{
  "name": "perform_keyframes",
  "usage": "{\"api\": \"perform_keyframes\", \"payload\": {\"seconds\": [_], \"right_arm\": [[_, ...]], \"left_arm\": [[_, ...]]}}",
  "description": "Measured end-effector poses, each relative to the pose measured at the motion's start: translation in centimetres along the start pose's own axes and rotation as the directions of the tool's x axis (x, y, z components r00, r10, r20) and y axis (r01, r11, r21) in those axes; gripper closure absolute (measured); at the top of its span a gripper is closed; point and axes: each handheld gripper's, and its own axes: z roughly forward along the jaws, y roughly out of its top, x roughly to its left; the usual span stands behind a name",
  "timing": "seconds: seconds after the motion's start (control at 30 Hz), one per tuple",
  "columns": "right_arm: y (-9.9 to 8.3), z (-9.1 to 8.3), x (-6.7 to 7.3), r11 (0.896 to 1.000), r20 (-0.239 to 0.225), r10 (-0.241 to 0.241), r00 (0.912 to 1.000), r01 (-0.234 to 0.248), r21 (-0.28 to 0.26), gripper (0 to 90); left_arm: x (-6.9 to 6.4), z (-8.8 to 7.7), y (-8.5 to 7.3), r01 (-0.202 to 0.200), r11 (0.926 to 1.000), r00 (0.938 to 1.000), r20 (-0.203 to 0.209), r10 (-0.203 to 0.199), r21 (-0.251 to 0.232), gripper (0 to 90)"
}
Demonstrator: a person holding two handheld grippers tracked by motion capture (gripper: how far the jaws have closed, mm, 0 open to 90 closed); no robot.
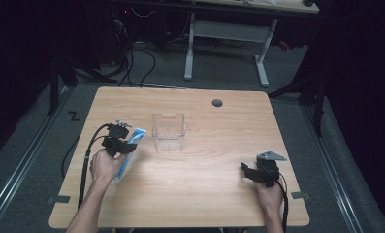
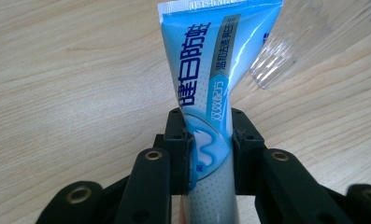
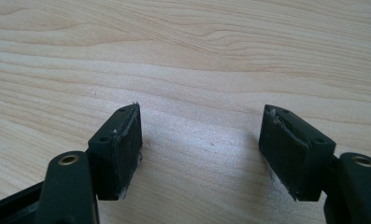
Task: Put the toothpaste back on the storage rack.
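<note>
Wooden table [image 1: 204,184] carries 1 clear plastic container [image 1: 168,132]. Left claw [image 2: 207,144] clamps 1 blue toothpaste tube [image 2: 211,79] just beside the container. Right claw [image 3: 199,149] stands released, holding nothing.

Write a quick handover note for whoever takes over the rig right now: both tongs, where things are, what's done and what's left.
Left tongs: shut on the blue toothpaste tube, gripped mid-body.
Right tongs: open, nothing between the jaws, over bare table at the right.
Clear plastic container: upright mid-table, just right of the tube.
Done: tube grasped.
Left: probably placing the tube in the container, then letting go.
</note>
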Motion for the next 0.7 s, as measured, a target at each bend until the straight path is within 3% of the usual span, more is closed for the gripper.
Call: {"api": "perform_keyframes", "payload": {"seconds": [0.47,0.7], "right_arm": [[0.0,0.0,0.0,1.000,0.000,0.000,1.0000,0.000,0.000,30.2],[0.0,0.0,0.0,1.000,0.000,0.000,1.0000,0.000,0.000,30.2]], "left_arm": [[0.6,-2.3,-0.2,0.046,0.9953,0.9977,0.053,-0.041,-0.085,72.5],[0.3,-3.2,0.2,0.026,0.9944,0.9986,0.048,-0.021,-0.103,72.4]]}}
